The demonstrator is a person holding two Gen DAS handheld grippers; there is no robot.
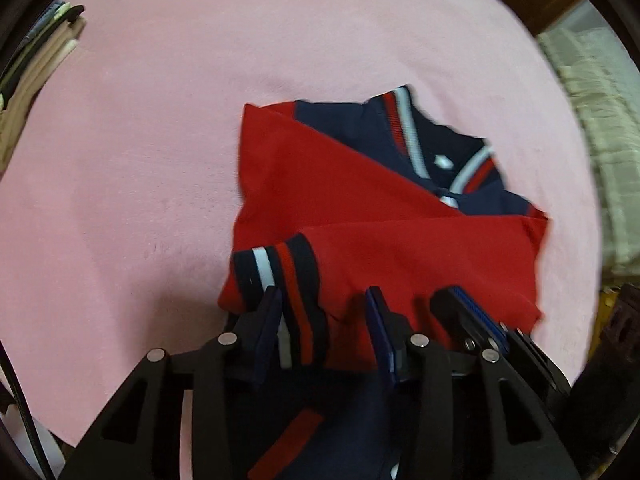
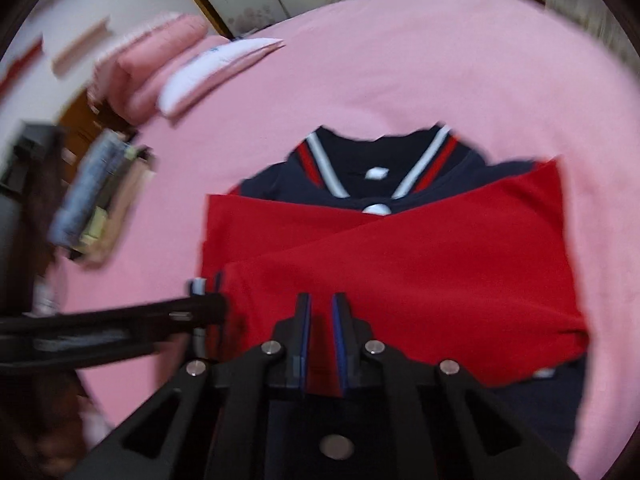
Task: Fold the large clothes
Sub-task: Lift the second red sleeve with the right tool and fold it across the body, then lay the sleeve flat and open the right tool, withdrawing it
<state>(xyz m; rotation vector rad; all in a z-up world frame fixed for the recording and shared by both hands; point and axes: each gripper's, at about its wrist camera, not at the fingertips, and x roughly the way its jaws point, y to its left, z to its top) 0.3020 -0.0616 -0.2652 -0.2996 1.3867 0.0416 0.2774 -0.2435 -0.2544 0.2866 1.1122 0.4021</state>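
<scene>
A pink bed (image 1: 168, 128) fills most of the room, and a jacket (image 1: 360, 200) lies on it, a bit right of the middle. Far to the left, at the bed's edge, sits a stack of folded clothes (image 1: 36, 72). The jacket is navy with red sleeves. Its collar (image 1: 404, 120) has red and white stripes and points away from the person. Both red sleeves are folded across the front, one over the other. A striped cuff (image 1: 280, 276) lies at the near left of the jacket. The left gripper (image 1: 324, 320) points down at that spot. Its jaws are partly spread, and the cuff and a bit of red sleeve sit between them. I cannot tell if the pads (image 1: 268, 320) press on the cloth. Just right of it, the right gripper (image 1: 470, 320) comes in over the red sleeve. From the other camera, the right gripper (image 2: 320, 332) has its jaws nearly pressed together, with a thin strip of red sleeve (image 2: 400, 264) in the narrow gap, so it looks like it pinches the cloth. The left gripper (image 2: 200, 312) shows there as a dark bar at the jacket's left edge. Far off on the bed lie a pink pillow (image 2: 160, 56) and a white one (image 2: 216, 68). The picture is blurry there.
</scene>
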